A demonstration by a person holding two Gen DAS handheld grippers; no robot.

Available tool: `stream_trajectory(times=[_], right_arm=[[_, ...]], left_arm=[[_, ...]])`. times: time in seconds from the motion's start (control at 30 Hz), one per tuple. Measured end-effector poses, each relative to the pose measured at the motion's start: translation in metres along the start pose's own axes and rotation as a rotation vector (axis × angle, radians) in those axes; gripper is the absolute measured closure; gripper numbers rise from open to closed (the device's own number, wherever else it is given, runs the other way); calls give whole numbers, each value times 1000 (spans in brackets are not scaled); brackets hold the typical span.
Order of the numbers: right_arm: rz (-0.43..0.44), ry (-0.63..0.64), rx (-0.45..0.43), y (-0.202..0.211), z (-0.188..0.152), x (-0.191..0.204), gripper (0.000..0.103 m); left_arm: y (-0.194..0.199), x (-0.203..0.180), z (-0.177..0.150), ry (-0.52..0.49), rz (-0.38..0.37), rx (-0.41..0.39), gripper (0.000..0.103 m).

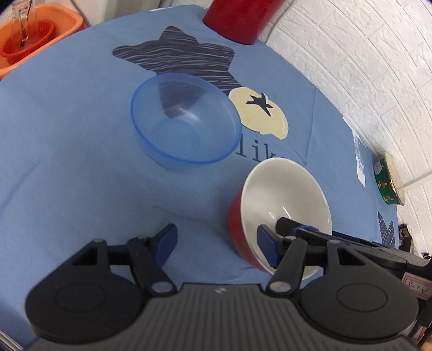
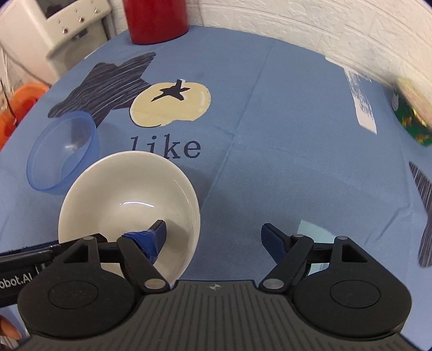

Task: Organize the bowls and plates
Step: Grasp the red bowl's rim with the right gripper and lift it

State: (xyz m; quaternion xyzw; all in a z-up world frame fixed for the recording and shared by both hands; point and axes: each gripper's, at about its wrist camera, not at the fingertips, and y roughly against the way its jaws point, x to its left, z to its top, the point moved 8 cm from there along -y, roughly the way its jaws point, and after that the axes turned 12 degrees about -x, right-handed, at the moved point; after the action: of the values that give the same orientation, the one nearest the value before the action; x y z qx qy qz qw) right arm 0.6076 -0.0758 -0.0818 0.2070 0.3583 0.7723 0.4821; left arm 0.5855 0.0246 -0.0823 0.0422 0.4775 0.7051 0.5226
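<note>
A bowl (image 1: 283, 189), red outside and white inside, is tipped on its side on the blue tablecloth (image 1: 67, 162). In the right wrist view the same bowl (image 2: 129, 189) faces the camera. My right gripper (image 2: 214, 237) is open, with its left finger inside the bowl and its right finger over bare cloth. My left gripper (image 1: 216, 245) is open too. Its right finger rests against the bowl's red outer wall near the rim, and its left finger is over cloth. A translucent blue bowl (image 1: 186, 124) stands upright just beyond and to the left, also in the right wrist view (image 2: 64, 154).
A red cylinder (image 1: 237, 19) stands at the table's far edge. An orange basin (image 1: 40, 35) holding a glass sits off the table's far left. A green patterned tin (image 1: 388, 183) lies by the white brick wall (image 1: 364, 54) on the right.
</note>
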Motion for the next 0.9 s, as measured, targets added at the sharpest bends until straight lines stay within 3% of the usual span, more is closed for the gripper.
stream_trajectory(times=[0.13,0.37,0.6,0.7,0.9], right_arm=[[-42,100,11,1,5,8,38],[-19,-64,20,0,-3,1,38],[-10,-145,-9,-1,-5,0,35],[16,-132,-40,-1,-5,1,33],[21,-138,-22,-3,-3,2,31]], left_arm=[[1,4,2,5,3,2,40],[0,6,3,6,-17,19,40],[1,4,2,-24,-25,18,40],[1,4,2,-30,-28,18,40],[0,3,2,-37,-30,23,40]])
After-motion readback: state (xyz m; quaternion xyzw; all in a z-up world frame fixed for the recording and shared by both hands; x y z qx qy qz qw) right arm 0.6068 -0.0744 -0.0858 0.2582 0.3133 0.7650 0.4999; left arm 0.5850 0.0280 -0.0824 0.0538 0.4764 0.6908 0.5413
